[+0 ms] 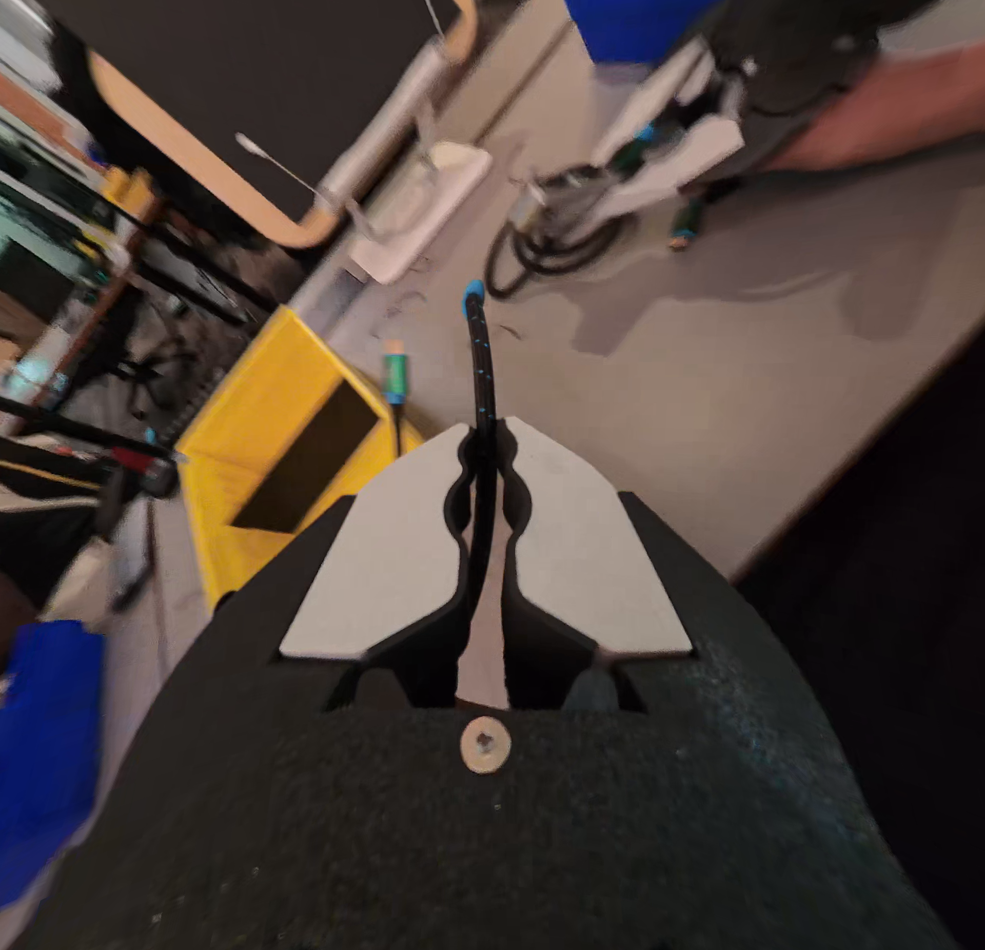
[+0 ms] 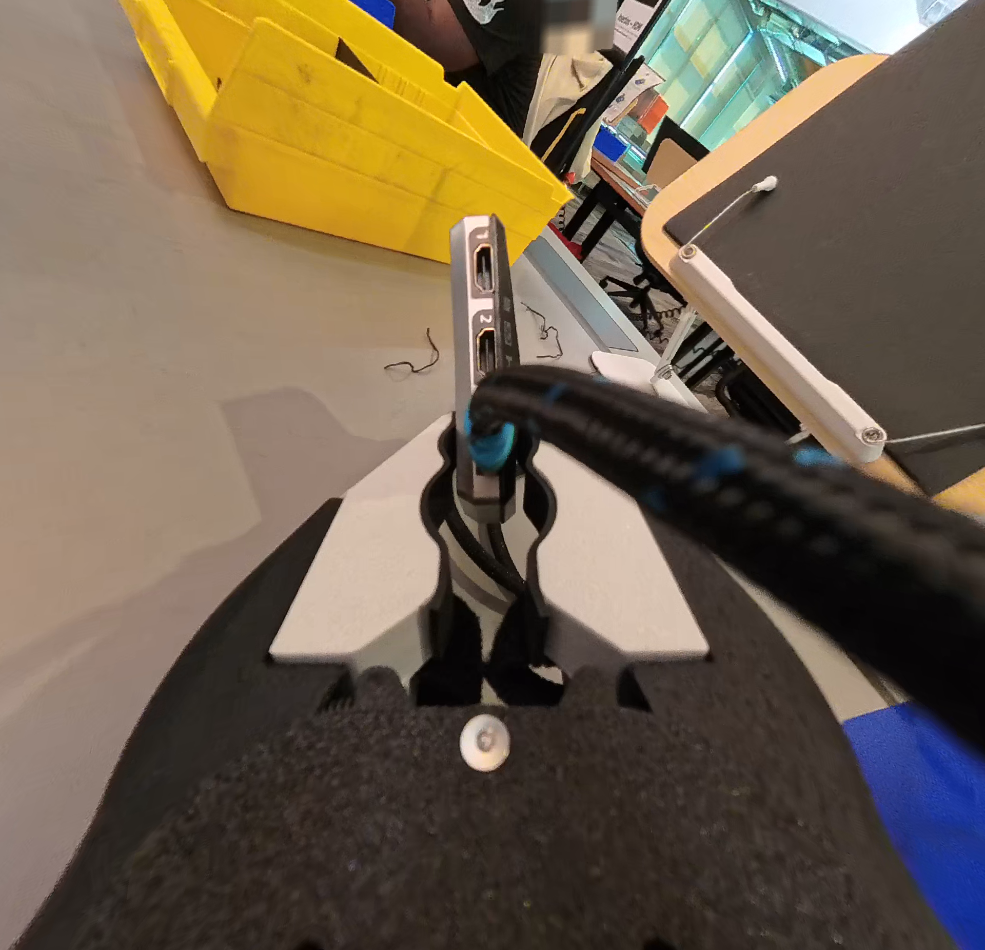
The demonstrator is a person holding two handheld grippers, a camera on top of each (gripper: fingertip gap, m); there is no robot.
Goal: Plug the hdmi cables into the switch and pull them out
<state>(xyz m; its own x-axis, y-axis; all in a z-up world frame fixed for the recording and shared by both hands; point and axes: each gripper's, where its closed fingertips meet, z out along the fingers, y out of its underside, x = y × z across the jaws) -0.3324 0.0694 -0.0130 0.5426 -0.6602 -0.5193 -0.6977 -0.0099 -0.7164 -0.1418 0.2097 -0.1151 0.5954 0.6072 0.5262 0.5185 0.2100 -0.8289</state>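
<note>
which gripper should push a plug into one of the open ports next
Left. The left gripper pinches a braided HDMI cable, free to move; the right gripper only steadies the switch, both visible ports empty.

Each view looks forward along its own gripper's fingers, low and close over the grey table (image 1: 719, 391). The left view is tilted and faces far across it; the right faces left. Both show the yellow bin (image 2: 330, 140) and dark board (image 1: 256, 60).
</note>
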